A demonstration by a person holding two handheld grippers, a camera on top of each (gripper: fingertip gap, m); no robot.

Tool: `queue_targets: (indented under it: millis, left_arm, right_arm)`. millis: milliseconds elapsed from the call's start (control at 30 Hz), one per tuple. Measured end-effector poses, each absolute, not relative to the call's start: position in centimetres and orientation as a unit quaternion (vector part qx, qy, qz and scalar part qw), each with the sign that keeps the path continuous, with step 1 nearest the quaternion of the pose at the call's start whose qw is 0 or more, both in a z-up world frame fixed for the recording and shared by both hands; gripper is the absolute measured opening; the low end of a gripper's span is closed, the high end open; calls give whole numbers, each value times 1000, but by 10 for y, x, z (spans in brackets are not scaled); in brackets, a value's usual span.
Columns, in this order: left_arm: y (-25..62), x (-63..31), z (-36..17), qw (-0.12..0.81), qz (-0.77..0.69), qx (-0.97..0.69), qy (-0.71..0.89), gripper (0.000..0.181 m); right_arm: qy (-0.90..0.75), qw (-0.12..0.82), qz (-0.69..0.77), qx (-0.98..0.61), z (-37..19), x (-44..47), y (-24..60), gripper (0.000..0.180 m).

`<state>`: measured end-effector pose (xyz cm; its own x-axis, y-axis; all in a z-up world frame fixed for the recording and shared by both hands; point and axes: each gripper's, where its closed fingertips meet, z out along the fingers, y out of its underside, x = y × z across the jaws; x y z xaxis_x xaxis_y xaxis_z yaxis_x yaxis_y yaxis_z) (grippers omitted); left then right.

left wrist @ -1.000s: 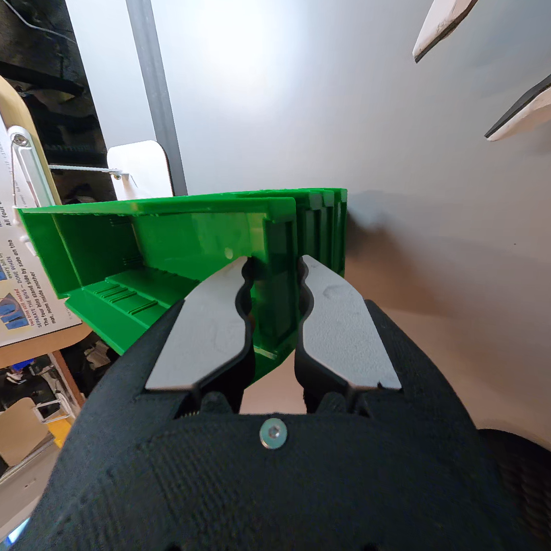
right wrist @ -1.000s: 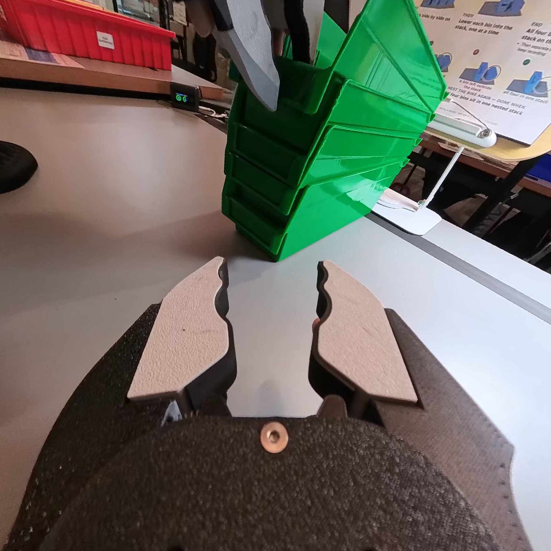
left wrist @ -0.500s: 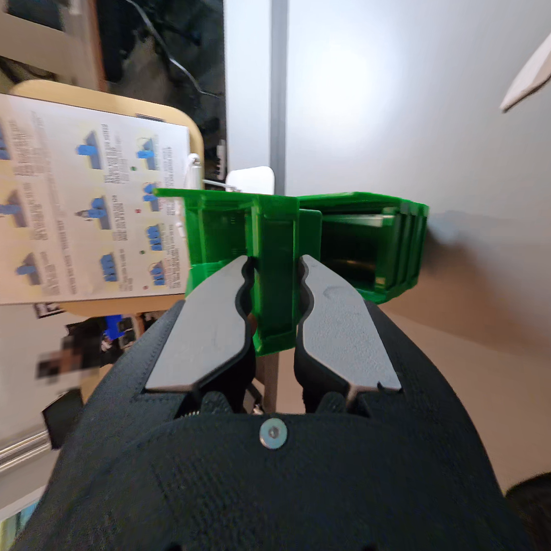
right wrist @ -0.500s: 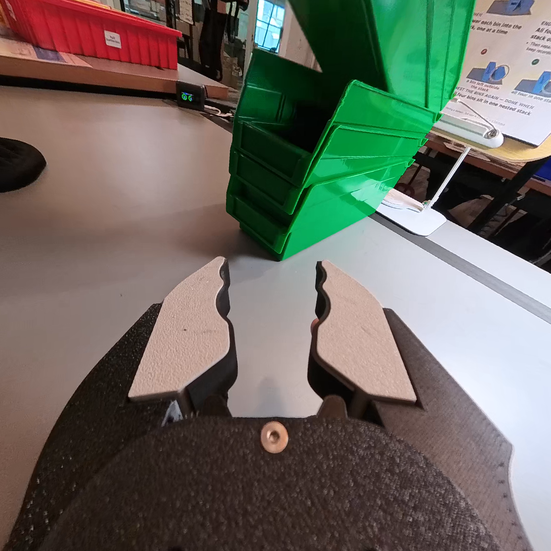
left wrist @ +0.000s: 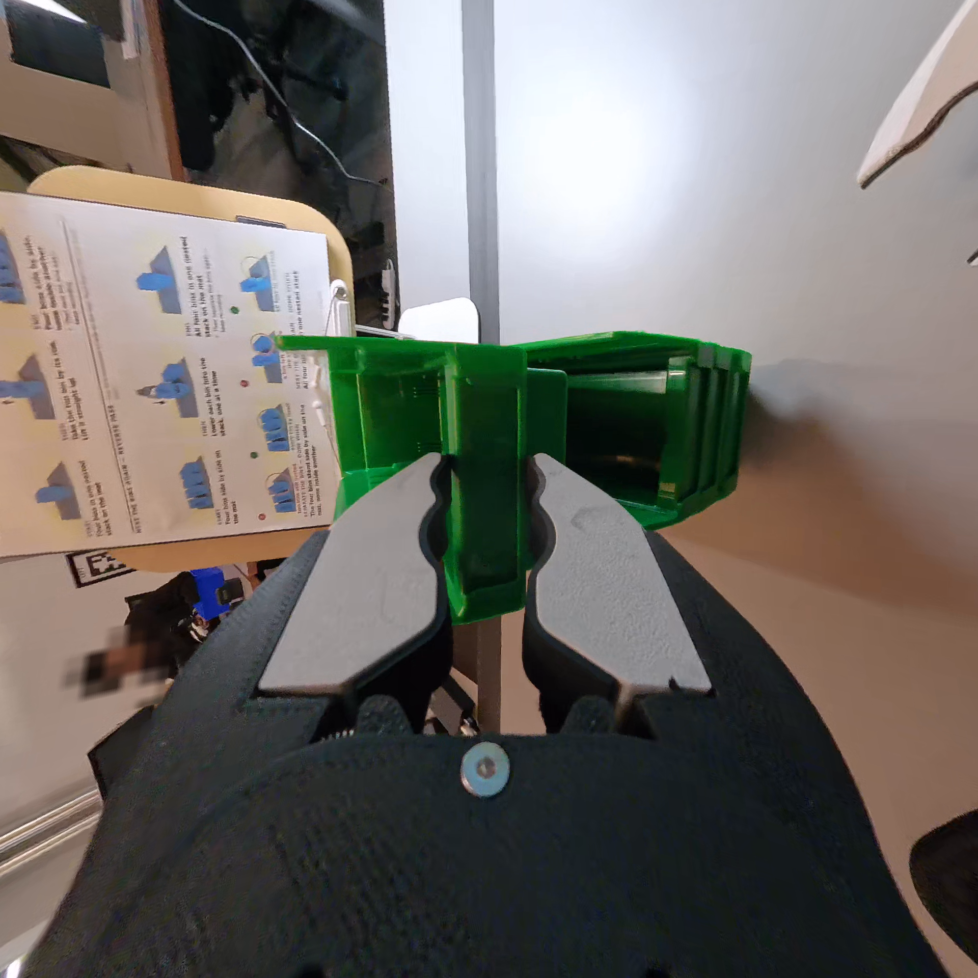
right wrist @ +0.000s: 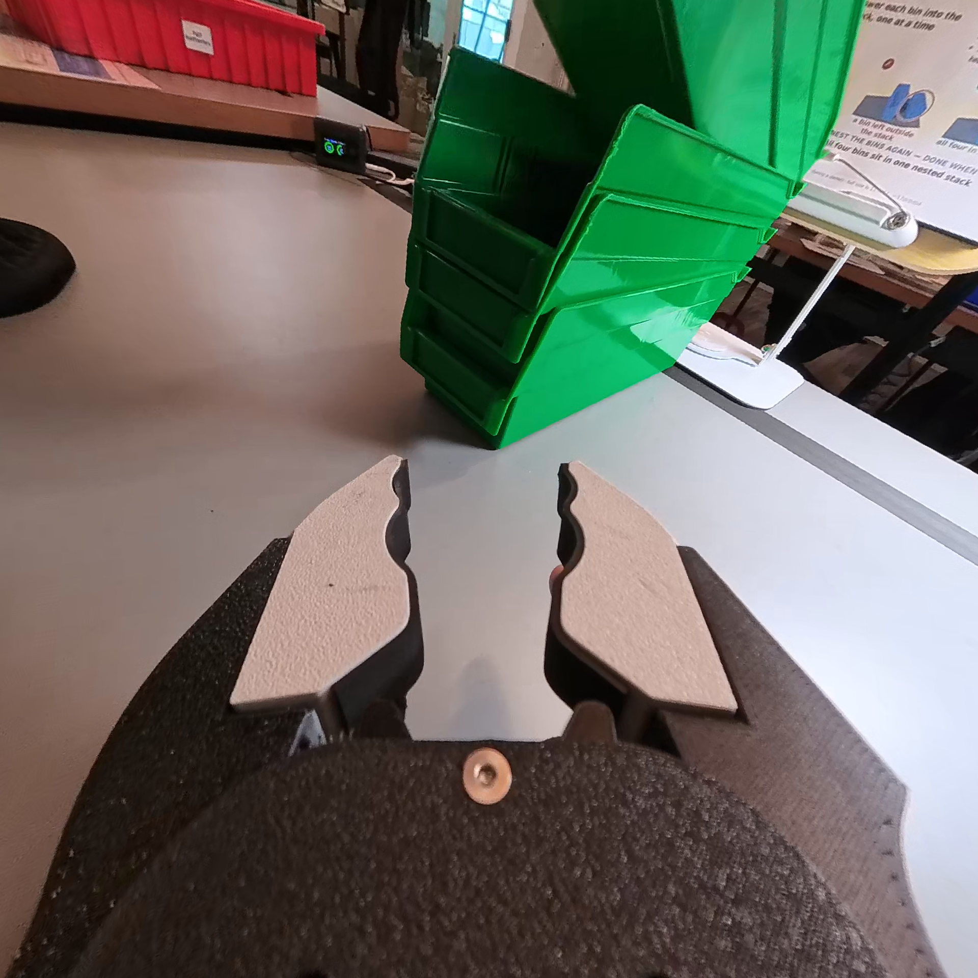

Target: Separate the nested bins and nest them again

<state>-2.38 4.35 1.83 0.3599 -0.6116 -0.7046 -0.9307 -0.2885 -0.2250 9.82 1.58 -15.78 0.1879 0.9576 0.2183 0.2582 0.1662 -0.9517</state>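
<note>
Clearly, the left gripper [left wrist: 487, 476] was clenched on the front lip of the top green bin [left wrist: 484, 503], and this lifted bin hung in the air above the stack of green bins [right wrist: 555, 296], apart from it as far as I could see. The stack, three bins I believe, stood on the grey table [right wrist: 211, 328] close to its far edge. The right gripper [right wrist: 482, 479] waited low over the table in front of the stack, its jaws apart and holding nothing.

To do this step well, I think the person should carry the lifted bin sideways, clear of the stack, and put it down flat on a free part of the table before letting go. The grip is only on the thin lip, so the bin could swing or slip; a slow and level move seems safer. The free gripper could hold the stack down if the next bin sticks.

About writing: an instruction sheet [left wrist: 159, 370] with small blue drawings and printed lines stood on a board behind the table. A red bin [right wrist: 174, 47] far back carried a small white label, and a little device [right wrist: 338, 145] showed green marks on its screen.
</note>
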Motion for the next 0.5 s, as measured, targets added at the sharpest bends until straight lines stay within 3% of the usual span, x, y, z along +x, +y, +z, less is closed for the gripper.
queue_targets:
  millis: [500]
  left_arm:
    - [37,-13,-73,207,208,-786,545,30]
  right_arm:
    - [-540,540,342,-548,-148,103,13,48]
